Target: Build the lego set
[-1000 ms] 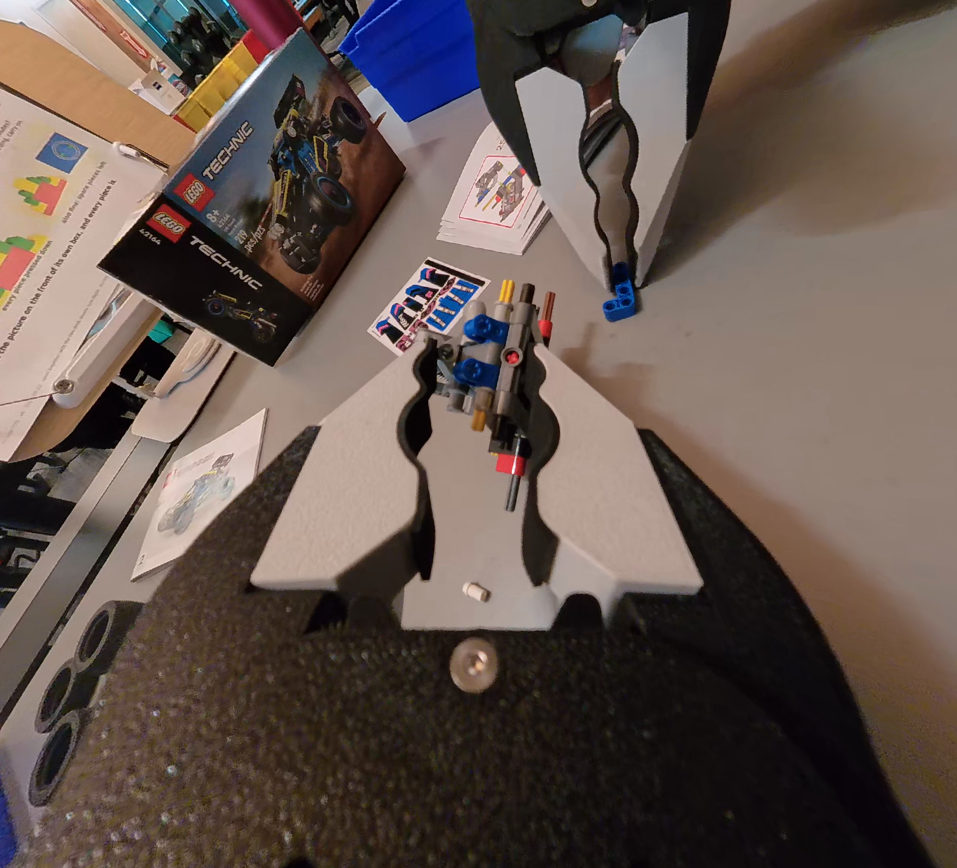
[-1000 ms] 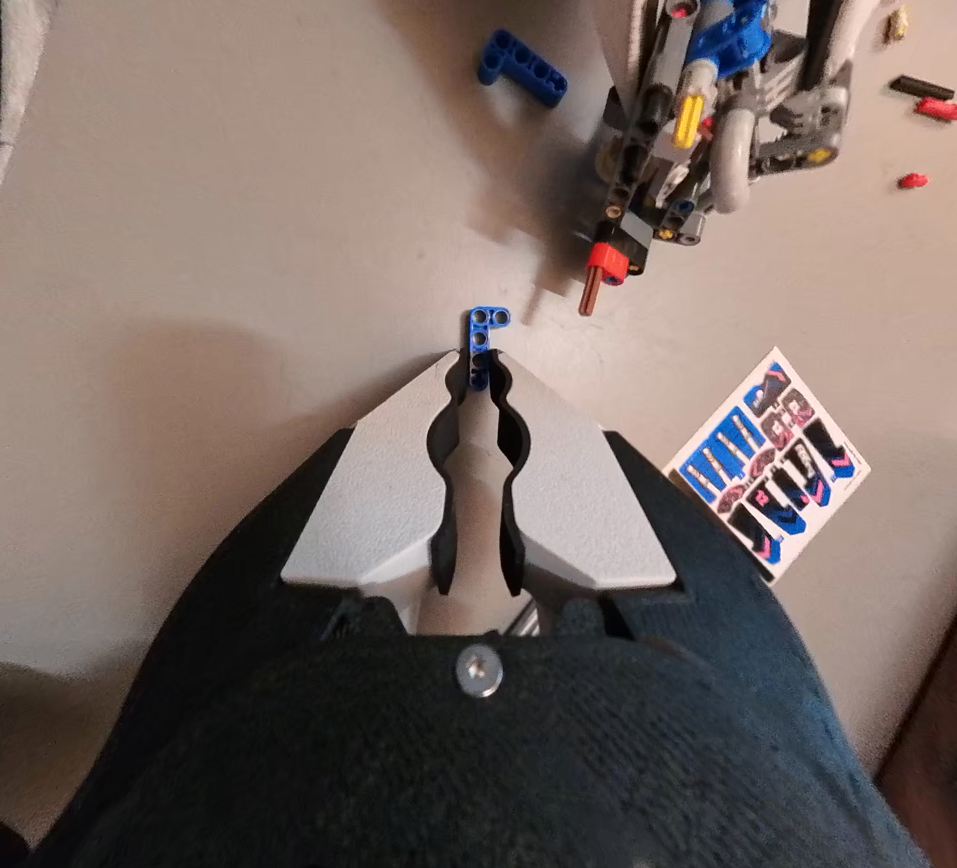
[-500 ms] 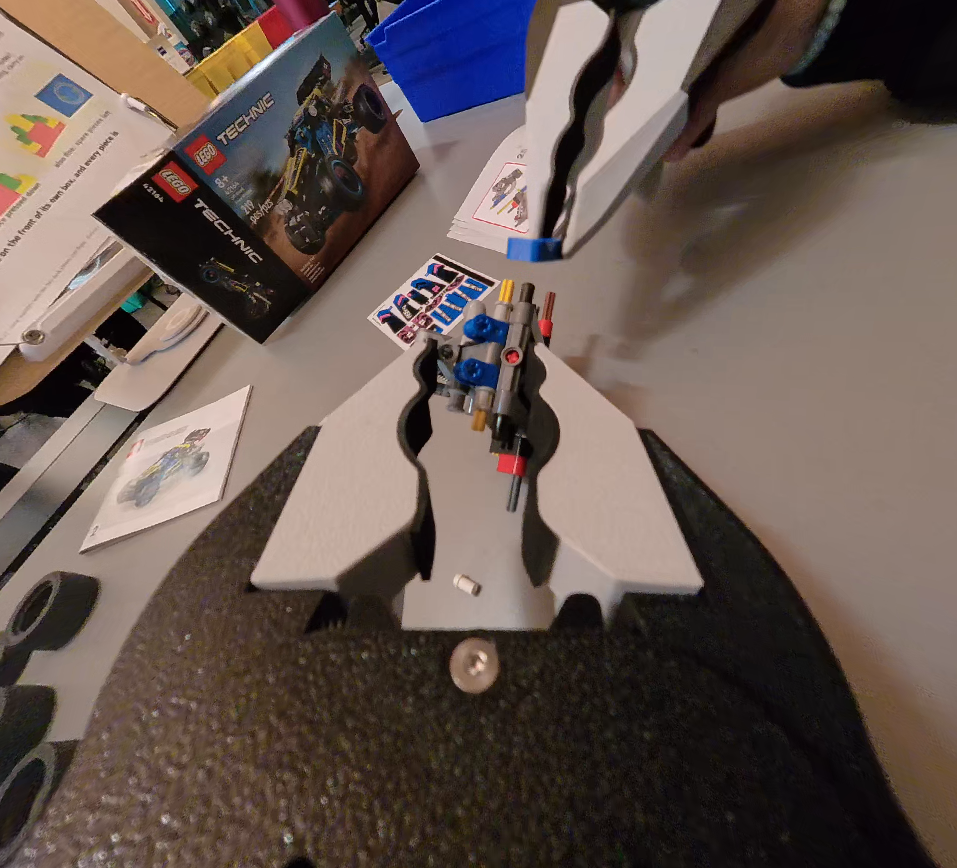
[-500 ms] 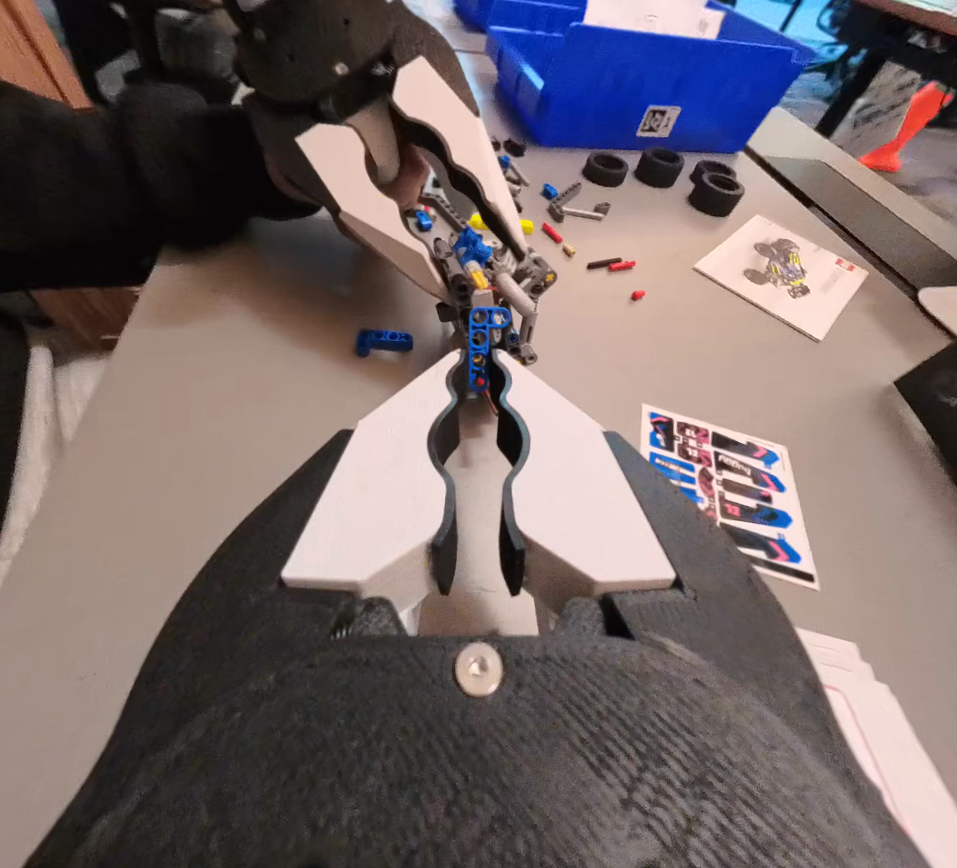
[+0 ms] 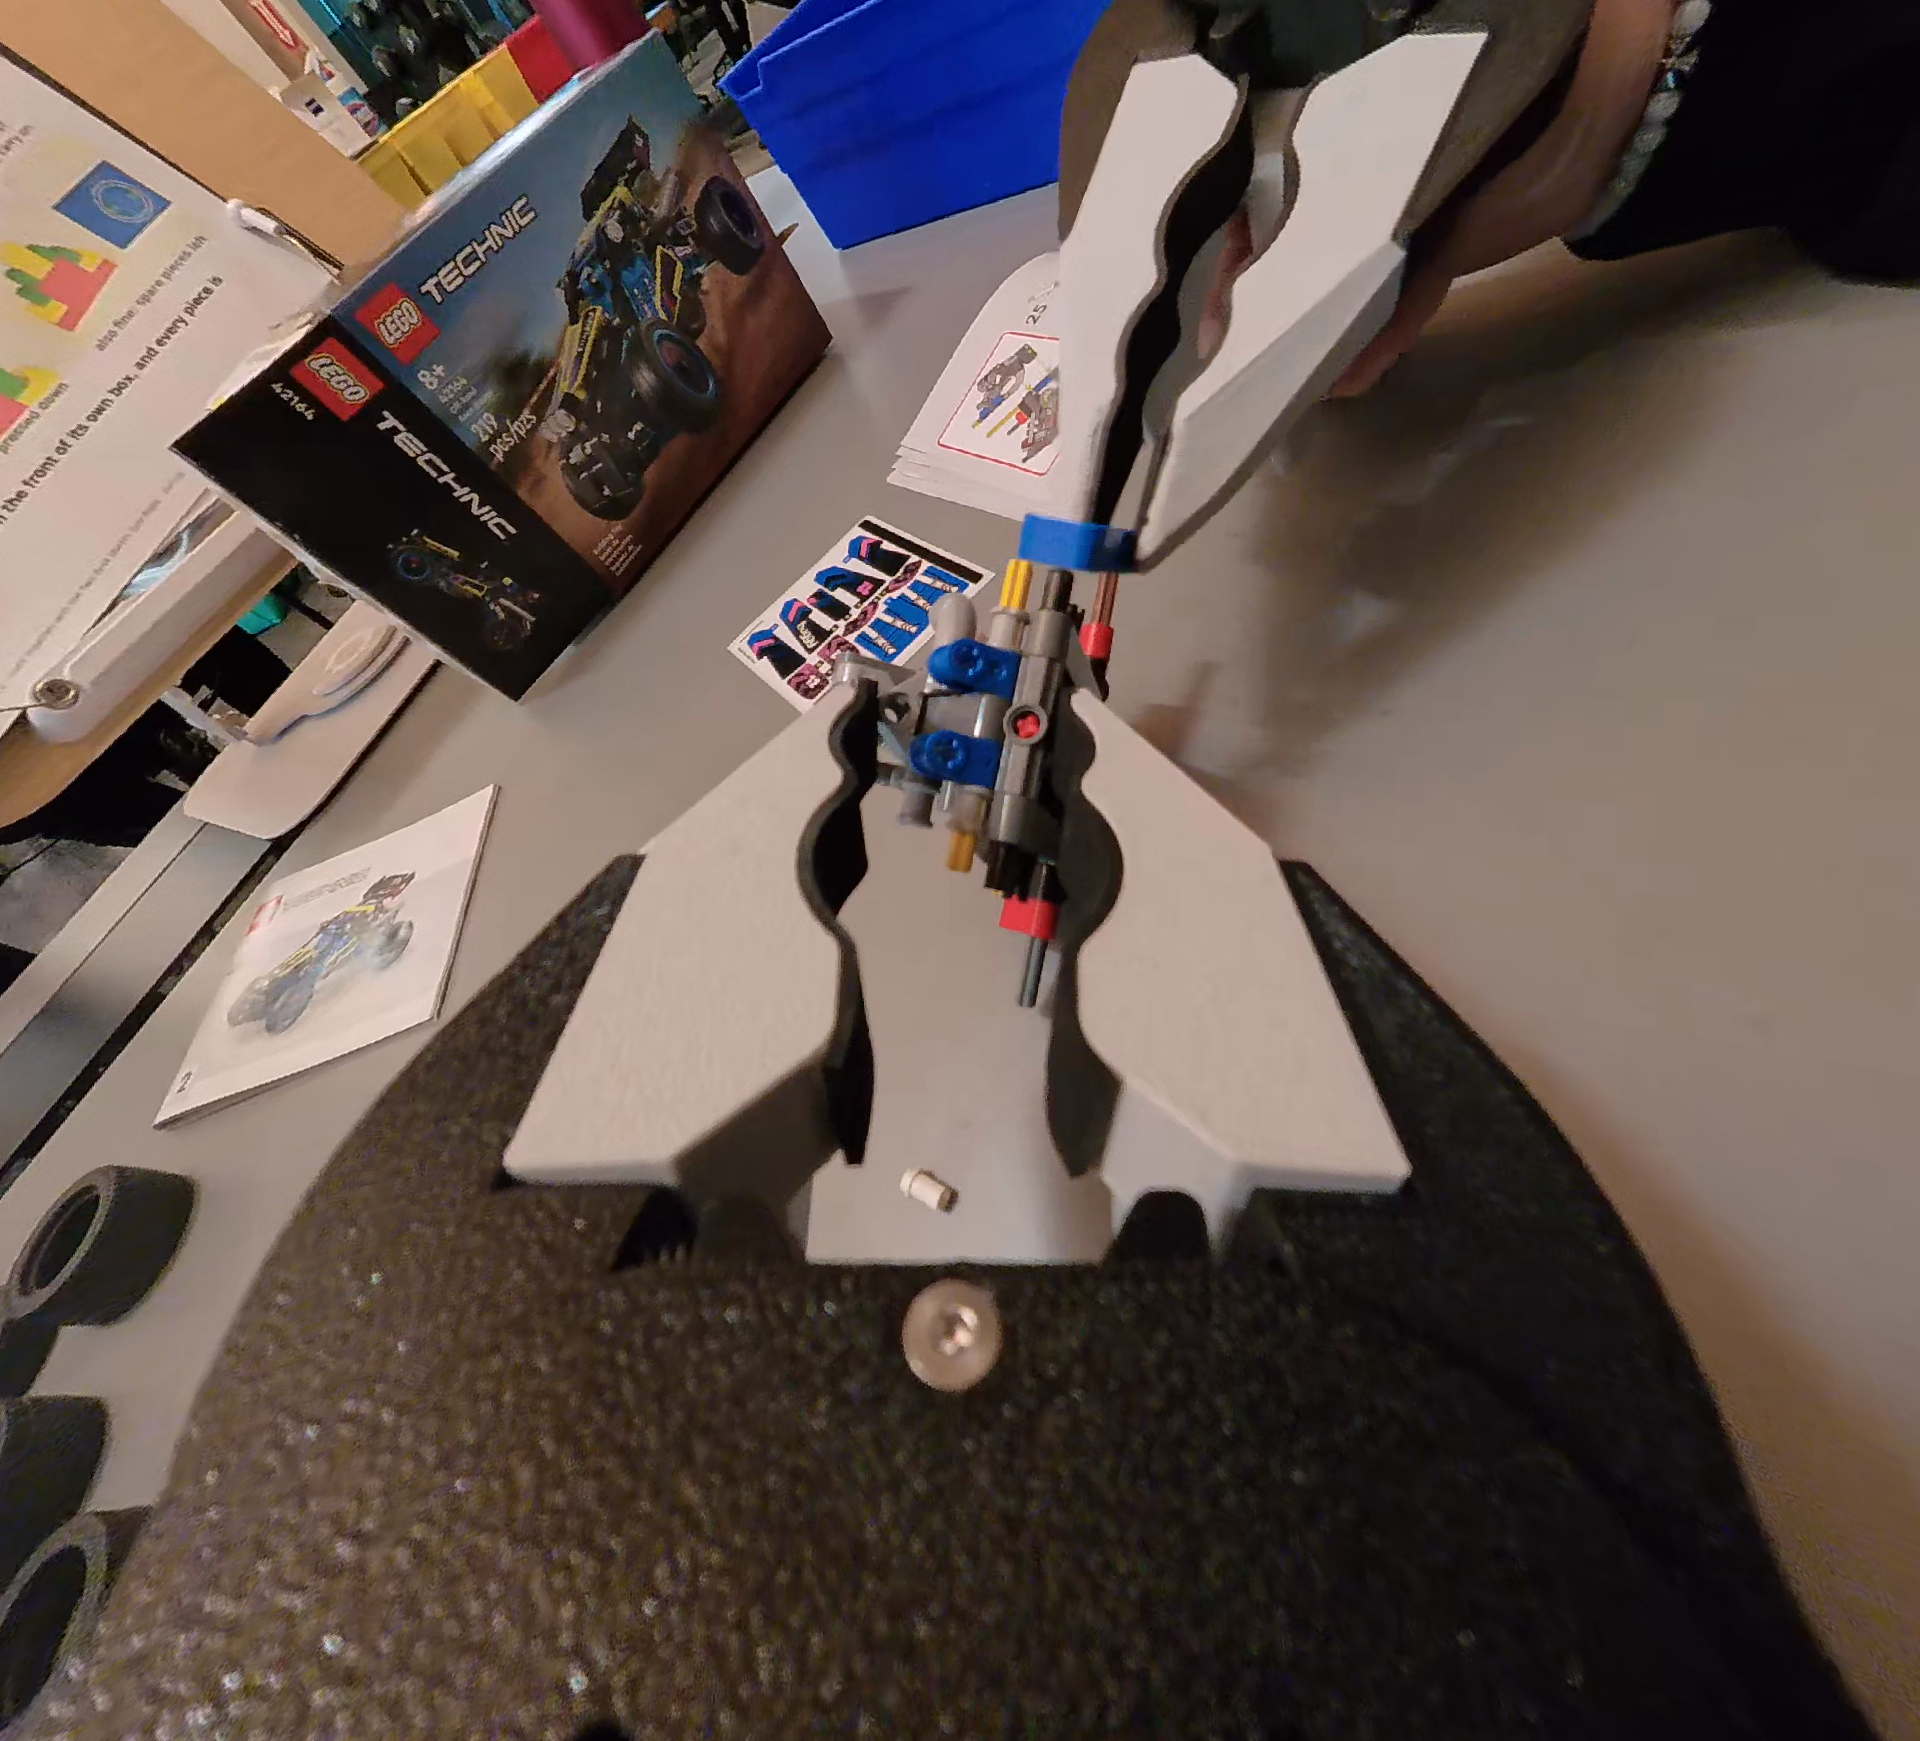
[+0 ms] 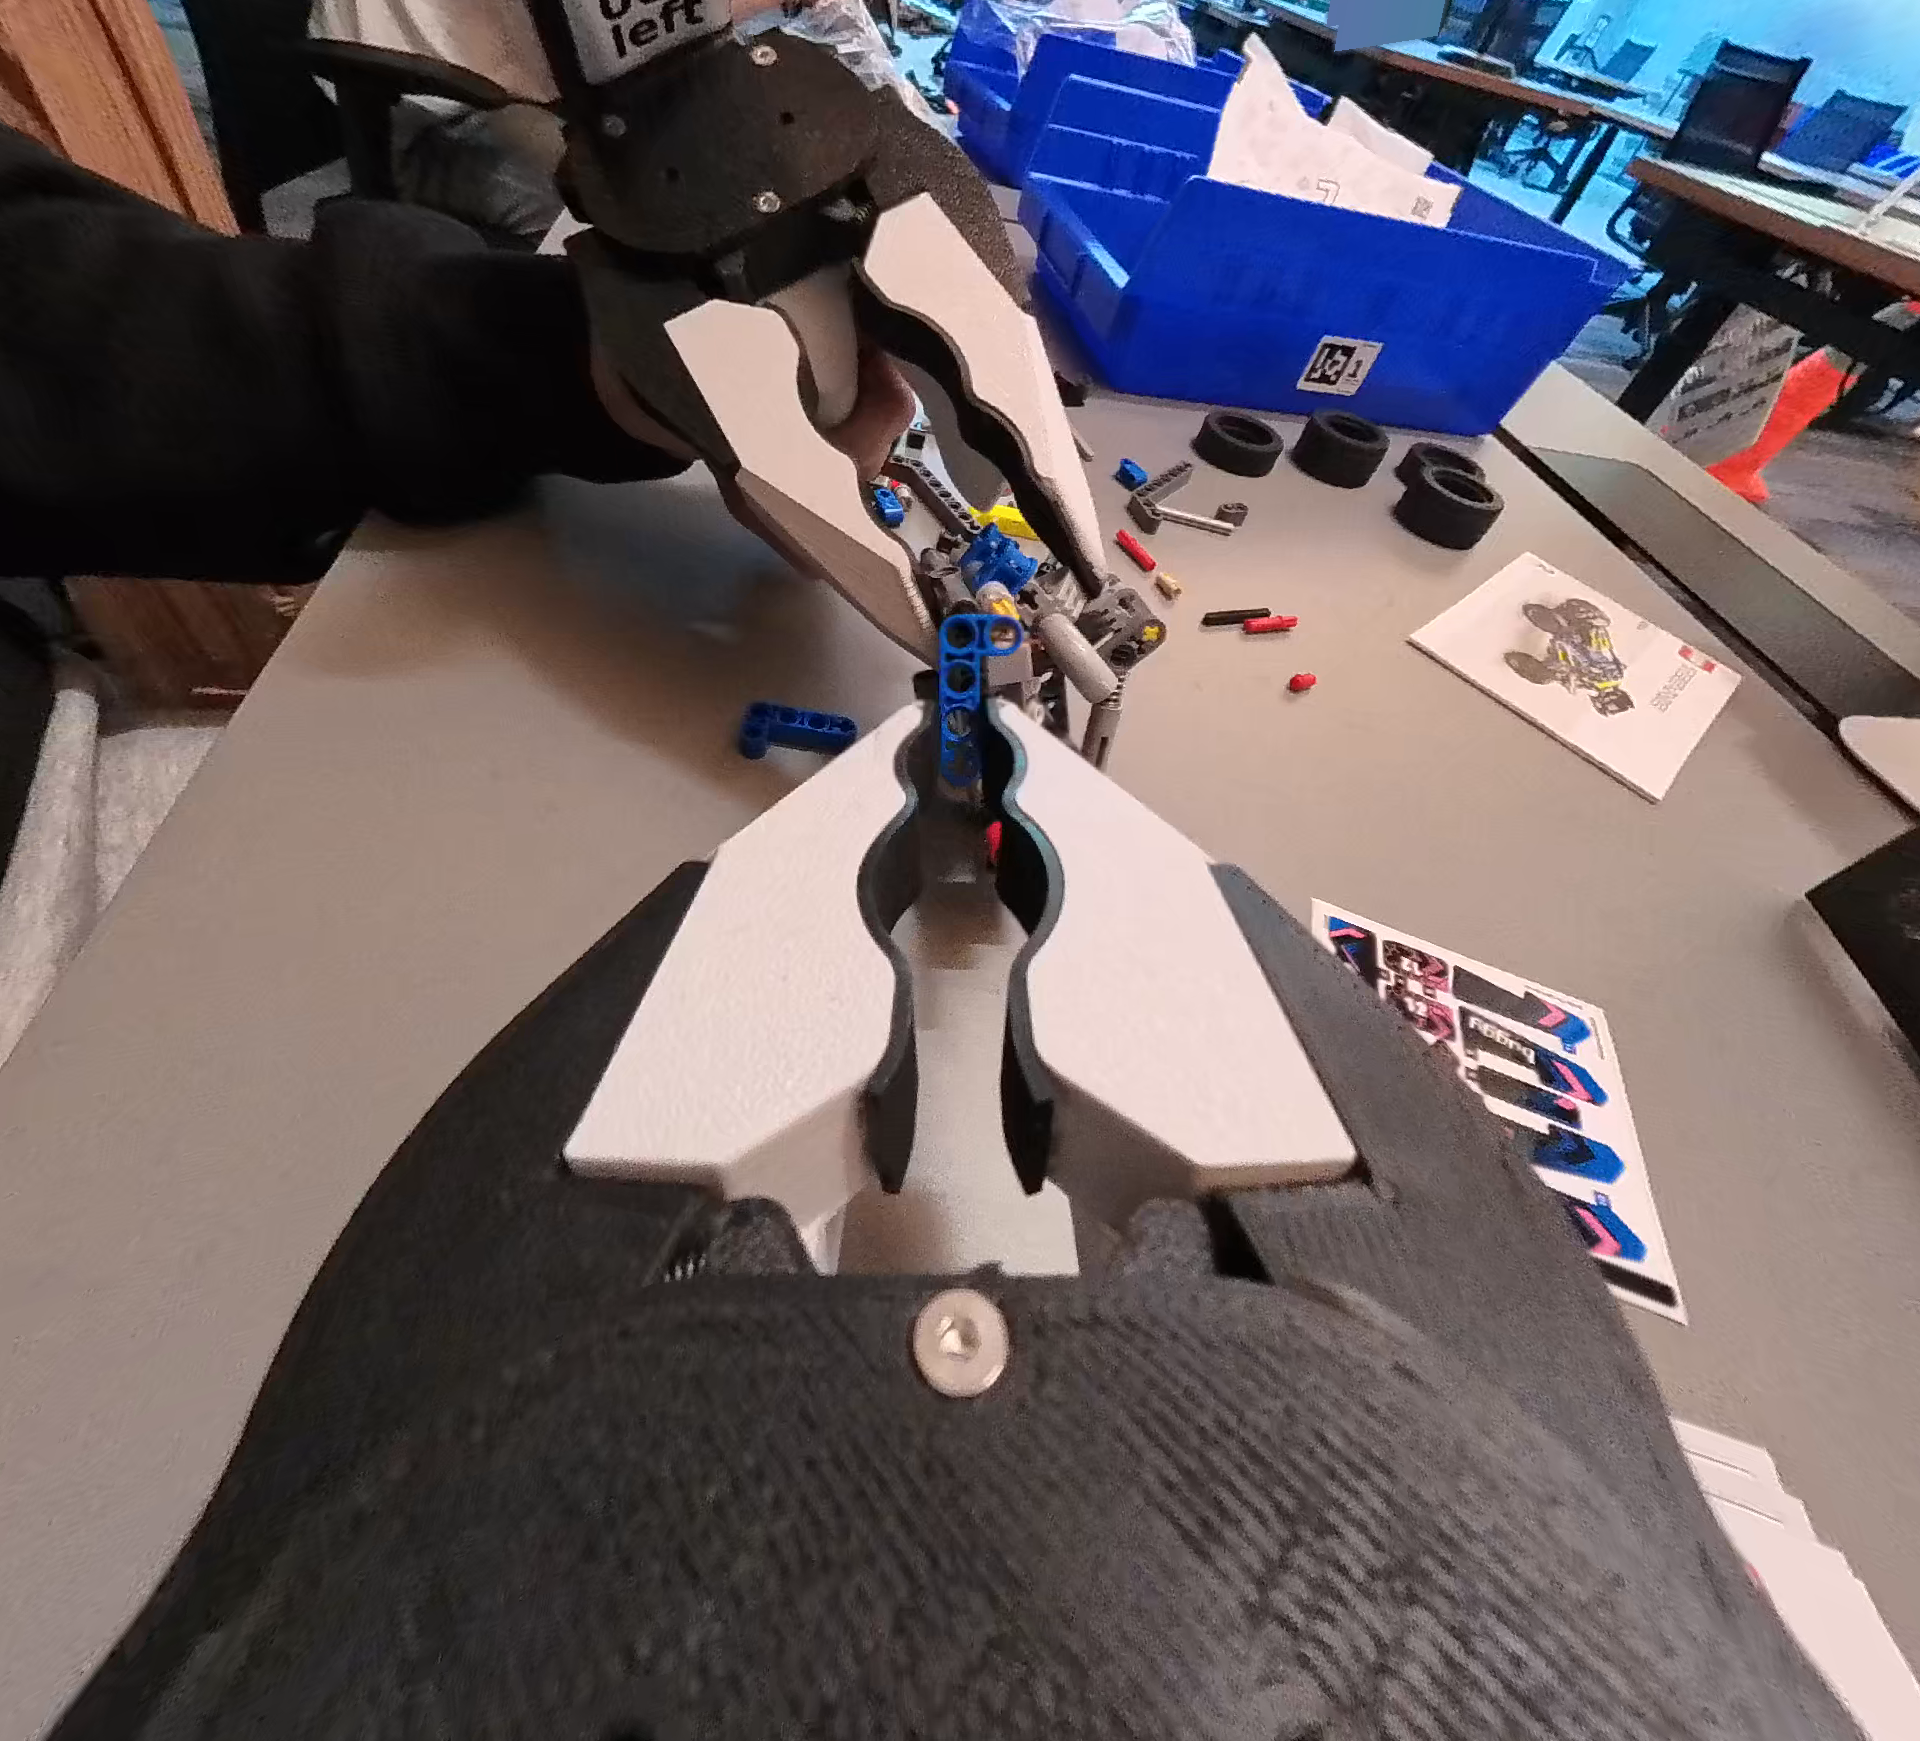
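Note:
My left gripper (image 5: 966,715) is shut on a partly built grey and blue lego assembly (image 5: 987,735) with red, yellow and black pins, held above the grey table. My right gripper (image 6: 961,725) is shut on a small blue L-shaped beam (image 6: 964,683), which stands up out of its fingertips. In the left wrist view the right gripper (image 5: 1117,538) holds the beam (image 5: 1075,543) just over the assembly's far end, by the yellow and black pins. In the right wrist view the left gripper (image 6: 1013,611) and the assembly (image 6: 1081,642) sit right behind the beam.
A second blue L-shaped beam (image 6: 795,727) lies on the table. Around are a sticker sheet (image 6: 1496,1099), an instruction booklet (image 6: 1579,673), open instruction pages (image 5: 987,413), the set's box (image 5: 520,403), blue bins (image 6: 1299,289), black tyres (image 6: 1340,444) and loose small pieces (image 6: 1174,517). Left and right tips are no more than a few centimetres apart.
My right gripper lifted the blue beam off the table, tilted up and carried it to the far end of the assembly. My left gripper kept its hold on the assembly and tilted slightly.

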Demonstrator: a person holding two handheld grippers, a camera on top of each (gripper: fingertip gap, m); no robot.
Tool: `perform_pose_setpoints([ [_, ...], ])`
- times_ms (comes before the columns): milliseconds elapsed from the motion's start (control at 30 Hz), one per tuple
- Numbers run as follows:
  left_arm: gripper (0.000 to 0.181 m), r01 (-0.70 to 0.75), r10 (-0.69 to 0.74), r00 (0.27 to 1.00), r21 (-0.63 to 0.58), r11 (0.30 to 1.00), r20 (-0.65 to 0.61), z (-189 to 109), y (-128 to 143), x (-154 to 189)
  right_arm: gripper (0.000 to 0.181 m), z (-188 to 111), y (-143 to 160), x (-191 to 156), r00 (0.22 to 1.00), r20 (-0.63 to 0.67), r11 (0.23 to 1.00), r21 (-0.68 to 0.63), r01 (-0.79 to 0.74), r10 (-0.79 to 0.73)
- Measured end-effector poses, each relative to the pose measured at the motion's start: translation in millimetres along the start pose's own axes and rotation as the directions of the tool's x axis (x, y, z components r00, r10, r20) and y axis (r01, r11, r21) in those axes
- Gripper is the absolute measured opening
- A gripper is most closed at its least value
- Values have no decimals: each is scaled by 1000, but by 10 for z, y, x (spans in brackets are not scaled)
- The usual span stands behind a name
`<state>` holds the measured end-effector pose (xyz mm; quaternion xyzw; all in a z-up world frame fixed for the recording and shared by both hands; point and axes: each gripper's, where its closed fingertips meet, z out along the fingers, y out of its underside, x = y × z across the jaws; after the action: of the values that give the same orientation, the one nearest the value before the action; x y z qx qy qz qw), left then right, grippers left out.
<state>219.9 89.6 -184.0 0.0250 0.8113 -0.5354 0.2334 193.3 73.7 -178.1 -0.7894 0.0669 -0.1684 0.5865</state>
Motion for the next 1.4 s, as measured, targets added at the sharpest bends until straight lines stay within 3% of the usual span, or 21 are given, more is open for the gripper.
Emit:
perform_pose_setpoints([
  [333, 31, -12, 13, 999, 22, 1000, -31, -13, -16, 48, 5, 69, 39, -23, 998, 34, 997, -55, 57, -55],
  [667, 31, -95, 95, 995, -35, 995, -19, 32, -29, 91, 9, 60, 92, -1, 989, -15, 972, -186, 143, -148],
  [833, 31, -115, 114, 993, -48, 992, -14, 41, -29, 98, 5, 17, 7, 19, 987, -56, 976, -167, 140, -151],
  [967, 31, -126, 126, 992, -59, 990, -6, 43, -23, 91, 5, 18, 104, 16, 987, -43, 963, -228, 144, -158],
  [1400, 31, -108, 107, 994, -40, 993, -13, 35, -29, 94, 5, 53, 141, -25, 987, 3, 975, -160, 156, -158],
])
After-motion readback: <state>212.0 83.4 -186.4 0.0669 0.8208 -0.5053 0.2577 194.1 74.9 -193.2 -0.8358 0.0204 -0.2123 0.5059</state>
